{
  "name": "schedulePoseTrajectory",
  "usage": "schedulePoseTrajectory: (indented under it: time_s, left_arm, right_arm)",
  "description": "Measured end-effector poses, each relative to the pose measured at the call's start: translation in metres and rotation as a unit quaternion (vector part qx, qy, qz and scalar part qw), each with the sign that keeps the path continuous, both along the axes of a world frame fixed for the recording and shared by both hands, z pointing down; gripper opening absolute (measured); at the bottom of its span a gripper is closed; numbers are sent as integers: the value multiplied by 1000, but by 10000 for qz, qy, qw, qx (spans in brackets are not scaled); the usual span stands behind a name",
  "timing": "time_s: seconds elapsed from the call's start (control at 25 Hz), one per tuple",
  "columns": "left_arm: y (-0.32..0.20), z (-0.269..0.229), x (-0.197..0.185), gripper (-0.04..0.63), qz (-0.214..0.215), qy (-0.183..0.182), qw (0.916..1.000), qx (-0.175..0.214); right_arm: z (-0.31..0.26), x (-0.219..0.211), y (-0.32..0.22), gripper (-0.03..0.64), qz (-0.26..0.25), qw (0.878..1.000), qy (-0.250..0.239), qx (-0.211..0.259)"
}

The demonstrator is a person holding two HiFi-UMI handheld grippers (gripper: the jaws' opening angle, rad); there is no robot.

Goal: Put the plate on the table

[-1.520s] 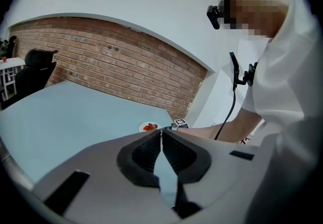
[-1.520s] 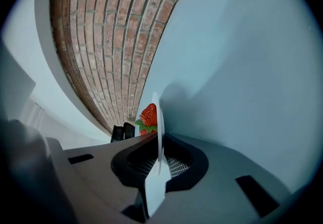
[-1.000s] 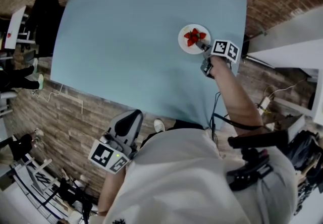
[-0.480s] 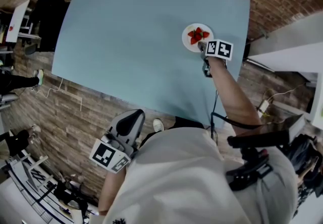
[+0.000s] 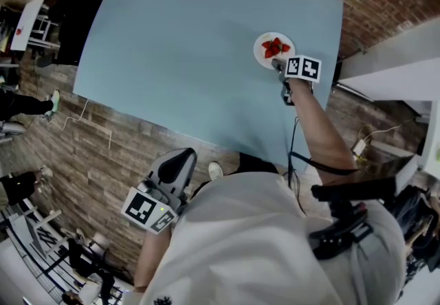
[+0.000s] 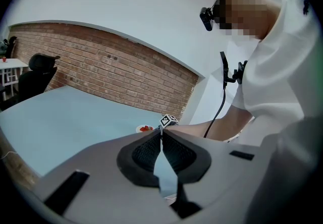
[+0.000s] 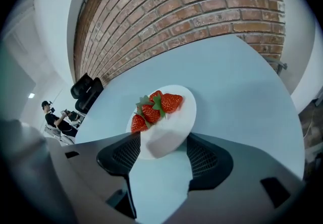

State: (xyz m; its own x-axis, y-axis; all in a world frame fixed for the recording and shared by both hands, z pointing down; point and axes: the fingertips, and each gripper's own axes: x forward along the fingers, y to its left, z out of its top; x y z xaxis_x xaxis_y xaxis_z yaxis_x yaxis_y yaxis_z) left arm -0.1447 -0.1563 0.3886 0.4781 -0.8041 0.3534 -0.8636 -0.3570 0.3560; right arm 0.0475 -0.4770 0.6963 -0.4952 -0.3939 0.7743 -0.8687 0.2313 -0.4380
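right tool (image 7: pixel 160 155) jaws have just been opening; plate (image 7: pixel 177 116) rests on the counter (image 5: pixel 192 42).
release step: rim seems loose between them; next, back off cleanly. left tool (image 6: pixel 161 140) closed, empty.

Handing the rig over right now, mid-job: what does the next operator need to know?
Right gripper: jaws apart, just been opening; near rim of the round white plate lies between them, unpinched.
Left gripper: shut, empty, held at the person's side, off the light blue table.
Plate, carrying red strawberries, sits on the table near its far right corner.
Done: plate set down and released.
Left: back the right gripper away without nudging the plate.
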Motion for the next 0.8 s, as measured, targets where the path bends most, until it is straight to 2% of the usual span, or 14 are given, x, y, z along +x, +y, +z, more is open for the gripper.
schedulePoseTrajectory:
  time_s: [0.16,0.52,0.8]
  left_arm:
    - [13,-2,-4,14,52,-37,10000,59]
    - [46,-9,-20,14,94,-11,9996,276]
    - [87,-12,-40,14,165,72,9990,421]
  right_arm:
    - [-1,-1,9,316,-189,9997,163,-9]
    - [2,11,50,321,-100,9997,173,-141]
    - [-30,4,118,319,-208,9992,98,334]
